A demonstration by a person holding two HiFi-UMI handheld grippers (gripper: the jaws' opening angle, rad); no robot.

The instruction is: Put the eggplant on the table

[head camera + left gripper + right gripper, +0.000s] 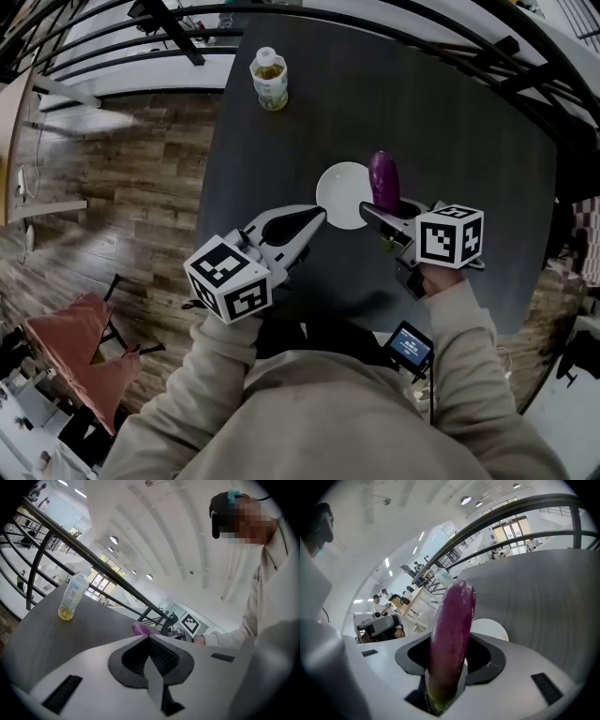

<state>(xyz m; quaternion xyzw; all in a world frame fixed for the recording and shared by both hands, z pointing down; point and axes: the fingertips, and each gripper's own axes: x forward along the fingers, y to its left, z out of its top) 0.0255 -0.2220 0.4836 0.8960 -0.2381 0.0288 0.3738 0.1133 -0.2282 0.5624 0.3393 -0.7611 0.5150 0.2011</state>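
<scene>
1. Over the counter's (450,112) middle, my right fingers (377,217) clench the eggplant (383,178), just right of the white plate (339,192).
2. My left fingers (292,227) are pressed together, empty, beside the plate's left rim.
3. Bare counter lies to the right; a bottle (270,80) stands near the far edge.

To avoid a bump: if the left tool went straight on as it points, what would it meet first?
Probably the white plate just ahead; if it clears that, the eggplant held in the right tool. Height is unclear.

Bottle (269,79), white plate (343,195), pink chair (80,356).
</scene>
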